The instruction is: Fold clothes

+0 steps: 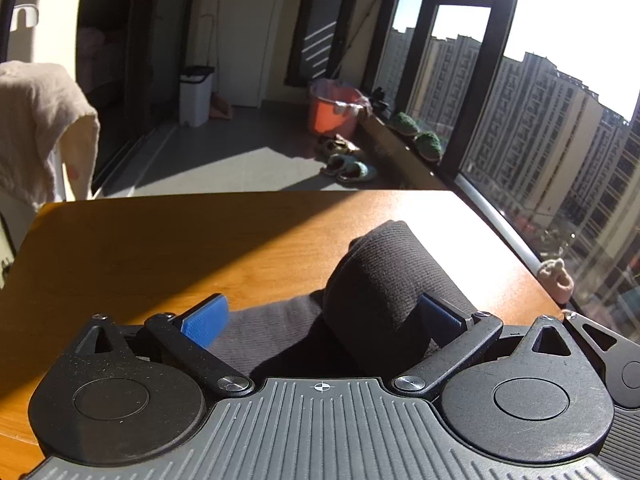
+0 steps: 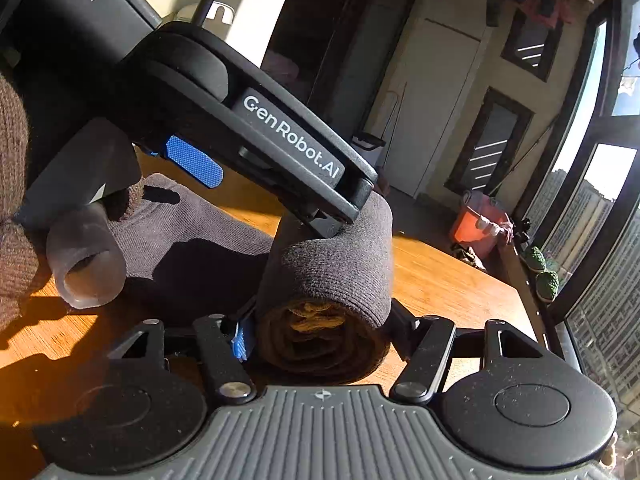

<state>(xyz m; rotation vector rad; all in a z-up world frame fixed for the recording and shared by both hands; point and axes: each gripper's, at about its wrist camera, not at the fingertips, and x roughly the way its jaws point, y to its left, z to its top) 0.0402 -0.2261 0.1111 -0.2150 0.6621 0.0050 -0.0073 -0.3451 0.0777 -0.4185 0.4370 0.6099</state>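
**Inspector A:** Dark grey knit, ribbed: a sock [image 2: 324, 276] rolled into a tight cylinder, resting on the wooden table [image 1: 160, 248]. Its unrolled part trails flat on the table toward the left gripper. Confirm from your side?

**Inspector B:** Confirmed. In the right wrist view the roll's open end faces the camera, with spiral layers and a patch of yellow-brown showing in the core. The right gripper [image 2: 320, 336] has its jaws closed against both sides of the roll; a blue pad presses its left flank.

**Inspector A:** And the left gripper [image 1: 324, 316]?

**Inspector B:** Jaws stand wide. The roll sits between them, against the right-hand blue pad, while the left pad [image 1: 206, 318] is clear of the fabric. In the right wrist view, one finger tip meets the top of the roll. I record no clamping there.

**Inspector A:** Person?

**Inspector B:** A hand [image 2: 16, 216] in a brown knit glove holds the left gripper's handle, at the left edge of the right wrist view.

**Inspector A:** Surroundings?

**Inspector B:** A cream cloth [image 1: 40, 120] hangs beyond the table's far left corner. On the floor beyond: an orange bucket [image 1: 334, 110], a white bin [image 1: 196, 94], slippers [image 1: 350, 168]. Strong sunlight falls across the table from the windows on the right.
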